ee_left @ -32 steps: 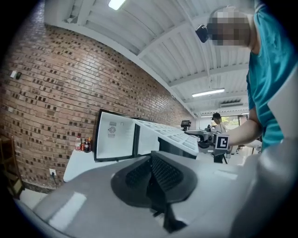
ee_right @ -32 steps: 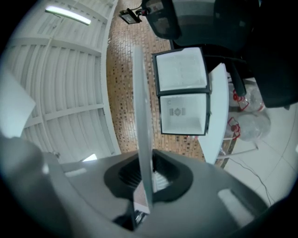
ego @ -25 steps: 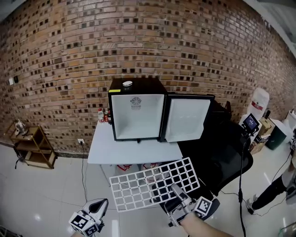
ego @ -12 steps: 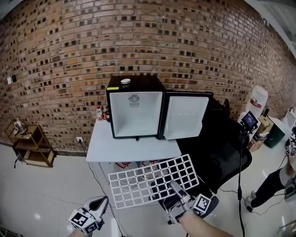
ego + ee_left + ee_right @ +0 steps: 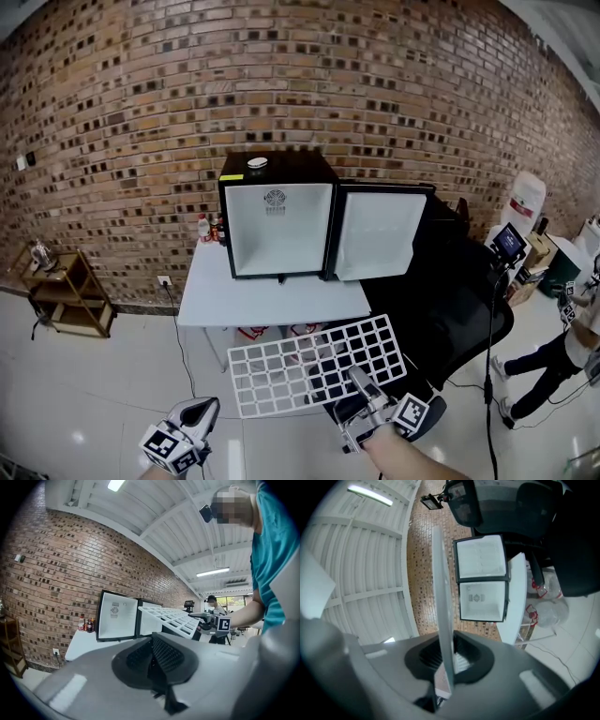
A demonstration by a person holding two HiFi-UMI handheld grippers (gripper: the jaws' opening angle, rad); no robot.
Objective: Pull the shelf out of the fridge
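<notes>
A white wire grid shelf (image 5: 314, 366) hangs in the air in front of the table, clear of the fridge. My right gripper (image 5: 361, 384) is shut on its near right edge; in the right gripper view the shelf (image 5: 443, 620) runs edge-on between the jaws. The small black fridge (image 5: 277, 217) stands on the white table (image 5: 272, 302) with its door (image 5: 380, 234) swung open to the right and a bare white inside. My left gripper (image 5: 202, 412) hangs low at the bottom left, shut and holding nothing; the shelf (image 5: 171, 618) and fridge (image 5: 117, 620) show in its view.
A black office chair (image 5: 441, 309) stands right of the table, under the shelf's right end. Small bottles (image 5: 208, 230) sit left of the fridge. A wooden rack (image 5: 61, 292) stands by the brick wall at left. A person (image 5: 553, 352) is at far right.
The shelf and my right gripper have shifted slightly right and down; otherwise they stay about where they were. The left gripper has barely moved. The person at far right has come further into view.
</notes>
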